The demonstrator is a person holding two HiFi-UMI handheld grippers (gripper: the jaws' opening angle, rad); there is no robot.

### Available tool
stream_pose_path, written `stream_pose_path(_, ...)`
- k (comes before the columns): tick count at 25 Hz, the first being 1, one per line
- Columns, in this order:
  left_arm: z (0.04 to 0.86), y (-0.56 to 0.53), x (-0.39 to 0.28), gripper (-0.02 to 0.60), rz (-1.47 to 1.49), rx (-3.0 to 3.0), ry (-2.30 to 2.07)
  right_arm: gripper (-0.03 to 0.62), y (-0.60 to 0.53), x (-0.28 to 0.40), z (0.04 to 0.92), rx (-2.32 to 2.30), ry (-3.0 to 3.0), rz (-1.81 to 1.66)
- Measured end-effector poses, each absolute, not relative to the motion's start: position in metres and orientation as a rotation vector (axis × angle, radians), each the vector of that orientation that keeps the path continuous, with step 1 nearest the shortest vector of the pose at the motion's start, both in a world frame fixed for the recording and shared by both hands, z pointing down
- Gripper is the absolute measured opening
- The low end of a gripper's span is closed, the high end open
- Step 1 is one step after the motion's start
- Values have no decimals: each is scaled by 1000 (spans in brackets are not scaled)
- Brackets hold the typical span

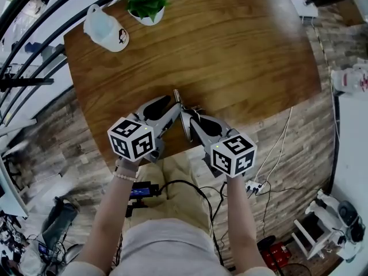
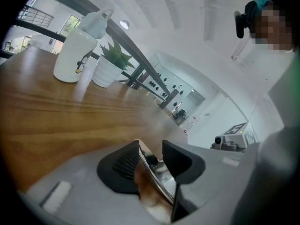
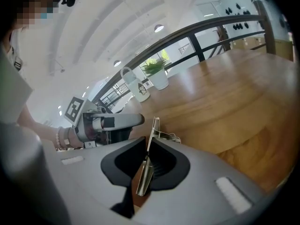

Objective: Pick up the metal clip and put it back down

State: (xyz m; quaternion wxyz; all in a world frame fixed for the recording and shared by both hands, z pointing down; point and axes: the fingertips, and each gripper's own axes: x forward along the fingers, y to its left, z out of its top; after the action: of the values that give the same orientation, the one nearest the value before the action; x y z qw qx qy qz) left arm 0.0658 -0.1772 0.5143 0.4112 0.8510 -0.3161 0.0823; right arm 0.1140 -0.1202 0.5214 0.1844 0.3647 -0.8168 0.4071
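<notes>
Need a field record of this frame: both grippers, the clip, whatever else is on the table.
table: brown wooden table
clip: shiny metal clip, by the table's near edge, between both grippers
left gripper: shut on the clip
right gripper: shut on a flat plate of the clip
clip touching table: cannot tell
far side: white bottle with a carry loop and green potted plant in a white pot, side by side, upright

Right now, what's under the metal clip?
The wooden table is under the clip. The left gripper and right gripper hold it and cover its bottom, so whether it touches the table cannot be seen.
</notes>
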Motion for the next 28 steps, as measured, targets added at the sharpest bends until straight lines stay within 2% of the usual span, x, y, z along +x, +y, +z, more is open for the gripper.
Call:
stream_pose_path(12,502,-173,42,132,243,2203,-857,86,-128,117,536,1037,-2286,1019)
stream_pose_path(17,498,-174,33,92,196,2192,-875,109,-130,122,542,1100,-2263,991)
stream_pose_path(22,491,-171,28,69,201,2217,-881,155,-130,127,546,1168,-2206,910)
stream_pose_path(26,483,-168,21,43,203,2250,-893,217,-135,134,541,1272,-2180,869)
stream_pose_path(28,477,-166,16,23,220,2278,-901,221,-138,137,534,1317,-2177,834)
